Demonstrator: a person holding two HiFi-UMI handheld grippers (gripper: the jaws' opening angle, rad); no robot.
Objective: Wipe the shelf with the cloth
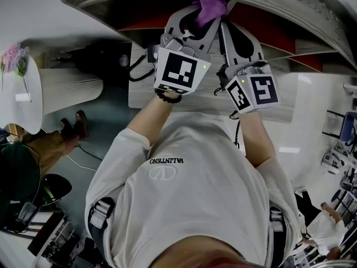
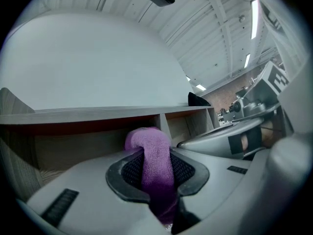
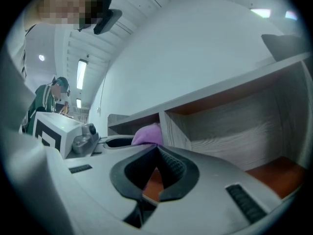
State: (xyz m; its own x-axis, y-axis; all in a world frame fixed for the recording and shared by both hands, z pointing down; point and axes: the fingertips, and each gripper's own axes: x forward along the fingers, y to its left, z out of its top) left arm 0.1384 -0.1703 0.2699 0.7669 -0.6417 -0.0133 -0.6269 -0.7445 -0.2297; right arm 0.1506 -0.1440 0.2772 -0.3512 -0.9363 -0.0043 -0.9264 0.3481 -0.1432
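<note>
Cloth pinched tight in L gripper; R gripper jaws together, empty.

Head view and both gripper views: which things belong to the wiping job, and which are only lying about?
For the job:
- purple cloth
- left gripper, fingers shut on the cloth
- shelf

Lying about:
- round white table
- flowers on that table
- right gripper, shut, holding nothing

Bright, even light — tube lamps glare at upper right; shelf recesses sit shadowed. Gripper views bulge, corners black — near foreground soft.
</note>
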